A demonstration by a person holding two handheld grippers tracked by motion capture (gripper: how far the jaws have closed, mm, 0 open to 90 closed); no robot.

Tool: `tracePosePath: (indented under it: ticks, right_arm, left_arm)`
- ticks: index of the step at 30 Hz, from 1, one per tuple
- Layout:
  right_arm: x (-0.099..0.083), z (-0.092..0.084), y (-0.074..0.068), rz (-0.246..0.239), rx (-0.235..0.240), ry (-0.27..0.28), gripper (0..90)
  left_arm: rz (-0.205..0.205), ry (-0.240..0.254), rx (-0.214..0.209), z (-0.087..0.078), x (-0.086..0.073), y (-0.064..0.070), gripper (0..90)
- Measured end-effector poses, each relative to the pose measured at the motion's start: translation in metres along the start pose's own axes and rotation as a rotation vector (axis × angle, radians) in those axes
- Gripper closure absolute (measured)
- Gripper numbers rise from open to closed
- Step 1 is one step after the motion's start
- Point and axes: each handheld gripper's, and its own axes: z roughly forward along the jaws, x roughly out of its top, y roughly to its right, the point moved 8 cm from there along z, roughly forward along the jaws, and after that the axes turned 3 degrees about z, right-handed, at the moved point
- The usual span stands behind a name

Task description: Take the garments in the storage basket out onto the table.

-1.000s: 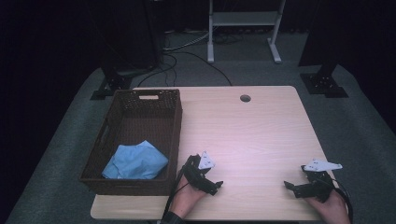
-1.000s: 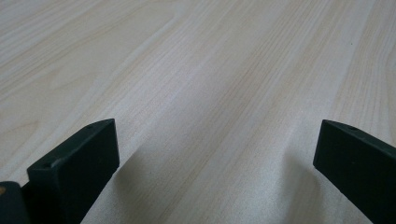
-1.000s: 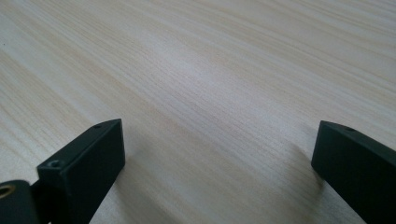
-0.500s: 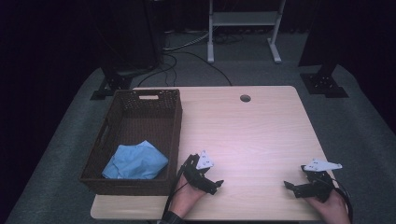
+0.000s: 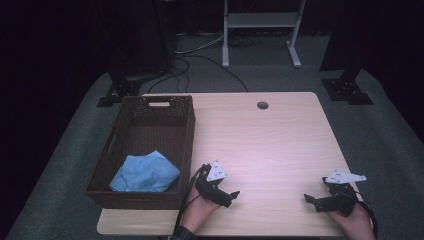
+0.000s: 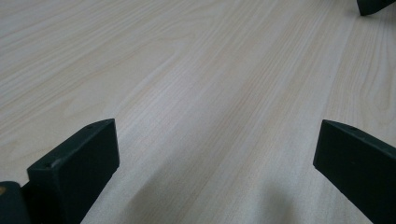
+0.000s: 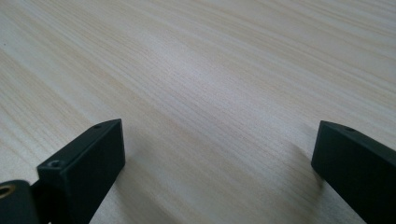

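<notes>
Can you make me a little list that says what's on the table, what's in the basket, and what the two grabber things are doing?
table: light wood table with a small round hole near the far edge
basket: dark woven basket on the table's left side
in the basket: crumpled blue cloth, at the near end
left gripper: left gripper beside the basket's near corner, low over bare wood, jaws open, holding nothing
right gripper: right gripper near the table's near right corner, jaws open, holding nothing
between the grippers: bare wood

You have one wooden table [image 5: 270, 140], one brown wicker basket [image 5: 150, 107], one blue cloth [image 5: 145, 172], and two grippers, left gripper [image 5: 230, 196] and right gripper [image 5: 312, 200].
</notes>
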Motion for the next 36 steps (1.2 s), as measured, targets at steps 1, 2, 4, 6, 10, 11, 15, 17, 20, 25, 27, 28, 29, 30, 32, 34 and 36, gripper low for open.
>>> tracePosePath:
  ticks: [1, 2, 4, 6, 10, 11, 15, 17, 20, 25, 27, 28, 29, 30, 32, 34, 36]
  right_arm:
    - [0.000, 0.000, 0.000, 0.001, 0.000, 0.000, 1.6]
    - [0.000, 0.000, 0.000, 0.001, 0.000, 0.000, 1.6]
    - [0.000, 0.000, 0.000, 0.000, 0.000, 0.000, 1.6]
    - [0.000, 0.000, 0.000, 0.001, 0.000, 0.000, 1.6]
    - [0.000, 0.000, 0.000, 0.001, 0.000, 0.000, 1.6]
    - [0.000, 0.000, 0.000, 0.001, 0.000, 0.000, 1.6]
    - [0.000, 0.000, 0.000, 0.001, 0.000, 0.000, 1.6]
    - [0.000, 0.000, 0.000, 0.000, 0.000, 0.000, 1.6]
    - [0.000, 0.000, 0.000, 0.000, 0.000, 0.000, 1.6]
    - [0.000, 0.000, 0.000, -0.001, 0.001, 0.000, 1.6]
    - [0.000, 0.000, 0.000, -0.001, 0.002, 0.000, 1.6]
    - [0.000, 0.000, 0.000, -0.001, 0.002, 0.000, 1.6]
    - [0.000, 0.000, 0.000, -0.001, 0.002, 0.000, 1.6]
    - [0.000, 0.000, 0.000, -0.001, 0.002, 0.000, 1.6]
    - [0.000, 0.000, 0.000, -0.001, 0.002, 0.000, 1.6]
    - [0.000, 0.000, 0.000, -0.001, 0.002, 0.000, 1.6]
    - [0.000, 0.000, 0.000, -0.001, 0.002, 0.000, 1.6]
  left_arm:
    - [0.000, 0.006, -0.002, -0.001, 0.001, 0.000, 0.0]
    - [0.000, 0.006, -0.002, -0.001, 0.001, 0.000, 0.0]
    - [-0.005, 0.020, -0.005, -0.002, 0.002, 0.000, 0.0]
    - [-0.008, 0.025, -0.005, -0.003, 0.003, 0.000, 0.0]
    - [-0.006, 0.048, -0.002, -0.006, 0.006, -0.001, 0.0]
    - [-0.006, 0.061, -0.001, -0.007, 0.007, -0.001, 0.0]
    - [-0.014, 0.087, -0.001, -0.010, 0.010, -0.002, 0.0]
    - [-0.020, 0.098, -0.002, -0.011, 0.011, -0.002, 0.0]
    - [-0.025, 0.105, -0.004, -0.012, 0.011, -0.003, 0.0]
    - [-0.028, 0.128, -0.006, -0.014, 0.014, -0.003, 0.0]
    - [-0.028, 0.133, -0.005, -0.016, 0.015, -0.003, 0.0]
    - [-0.028, 0.133, -0.005, -0.016, 0.015, -0.003, 0.0]
    - [-0.029, 0.140, -0.006, -0.016, 0.016, -0.003, 0.0]
    - [-0.029, 0.140, -0.006, -0.016, 0.016, -0.003, 0.0]
    - [-0.031, 0.146, -0.004, -0.017, 0.017, -0.003, 0.0]
    - [-0.026, 0.150, 0.002, -0.019, 0.018, -0.004, 0.0]
    - [-0.029, 0.154, 0.001, -0.020, 0.019, -0.004, 0.0]
